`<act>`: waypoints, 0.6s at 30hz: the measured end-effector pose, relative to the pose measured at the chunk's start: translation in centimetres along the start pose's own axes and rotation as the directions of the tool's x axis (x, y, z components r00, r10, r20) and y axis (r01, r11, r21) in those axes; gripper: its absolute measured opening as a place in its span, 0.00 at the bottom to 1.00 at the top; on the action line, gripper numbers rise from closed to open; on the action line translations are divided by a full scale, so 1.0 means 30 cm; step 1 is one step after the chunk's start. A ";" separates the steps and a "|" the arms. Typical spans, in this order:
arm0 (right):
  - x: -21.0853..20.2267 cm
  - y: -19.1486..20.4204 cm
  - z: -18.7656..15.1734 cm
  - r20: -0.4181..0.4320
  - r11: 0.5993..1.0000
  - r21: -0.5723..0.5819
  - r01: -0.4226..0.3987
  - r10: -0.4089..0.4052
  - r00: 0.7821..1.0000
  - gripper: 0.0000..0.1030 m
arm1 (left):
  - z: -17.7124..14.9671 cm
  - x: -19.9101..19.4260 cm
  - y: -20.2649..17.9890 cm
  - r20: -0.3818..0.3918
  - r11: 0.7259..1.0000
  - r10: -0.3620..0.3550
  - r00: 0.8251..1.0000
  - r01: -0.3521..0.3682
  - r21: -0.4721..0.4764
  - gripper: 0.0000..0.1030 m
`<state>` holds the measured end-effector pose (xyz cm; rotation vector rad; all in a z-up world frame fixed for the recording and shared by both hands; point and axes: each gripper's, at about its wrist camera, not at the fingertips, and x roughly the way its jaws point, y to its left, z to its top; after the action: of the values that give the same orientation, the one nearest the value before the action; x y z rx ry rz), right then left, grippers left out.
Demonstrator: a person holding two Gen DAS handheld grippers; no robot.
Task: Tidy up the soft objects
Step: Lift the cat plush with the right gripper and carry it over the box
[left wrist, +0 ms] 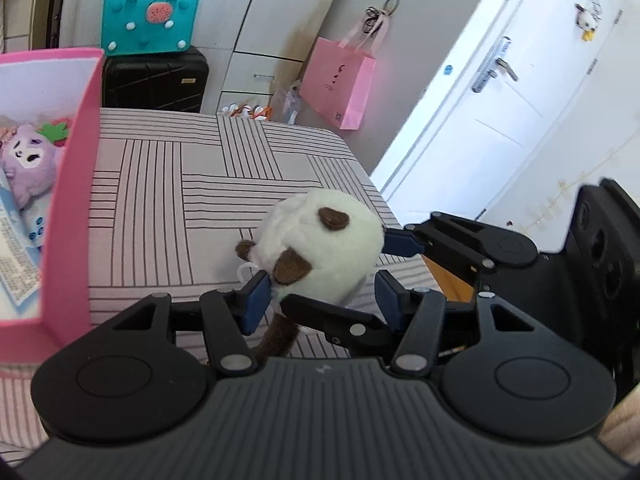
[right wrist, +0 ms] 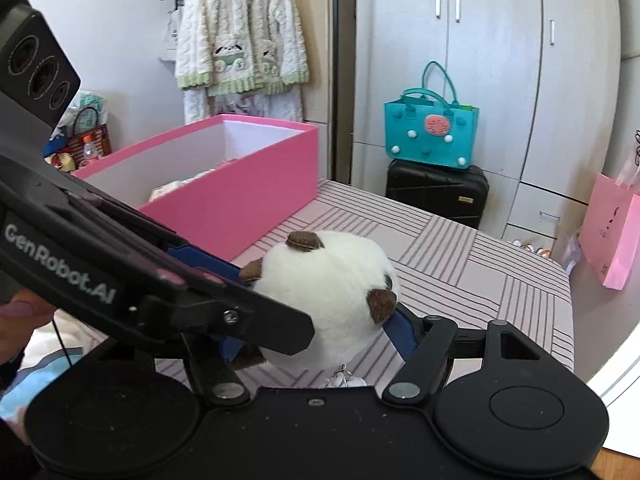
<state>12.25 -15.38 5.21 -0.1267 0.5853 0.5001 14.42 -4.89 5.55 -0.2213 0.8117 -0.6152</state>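
Right wrist view: plush toy (right wrist: 328,300) clamped between both hand-held grippers, left (right wrist: 256,304) and right (right wrist: 320,336); pink box (right wrist: 240,184) ahead-left.

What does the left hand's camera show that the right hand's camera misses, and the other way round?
Only the left wrist view: the white door with its handle, and a purple plush toy lying inside the pink box.

Only the right wrist view: a fluffy white cardigan hanging on the wall.

Both: the white plush toy with brown patches, between the pads of both grippers, the striped bed cover, the teal bag on a black suitcase, and the pink paper bag.
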 end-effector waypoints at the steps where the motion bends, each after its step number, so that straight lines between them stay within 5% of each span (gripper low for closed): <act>1: -0.010 0.012 0.004 -0.003 1.000 -0.003 -0.007 0.007 1.000 0.75 | -0.002 -0.014 0.001 0.000 1.000 -0.006 1.000 0.006 0.004 0.53; 18: -0.082 0.240 0.109 -0.032 0.979 -0.119 -0.164 0.161 0.986 0.75 | -0.045 -0.300 0.050 0.054 0.999 0.021 0.998 -0.024 0.047 0.53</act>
<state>8.59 -9.28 9.48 -0.2013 0.5901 0.6945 9.35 1.71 9.51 -0.1839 0.7463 -0.6044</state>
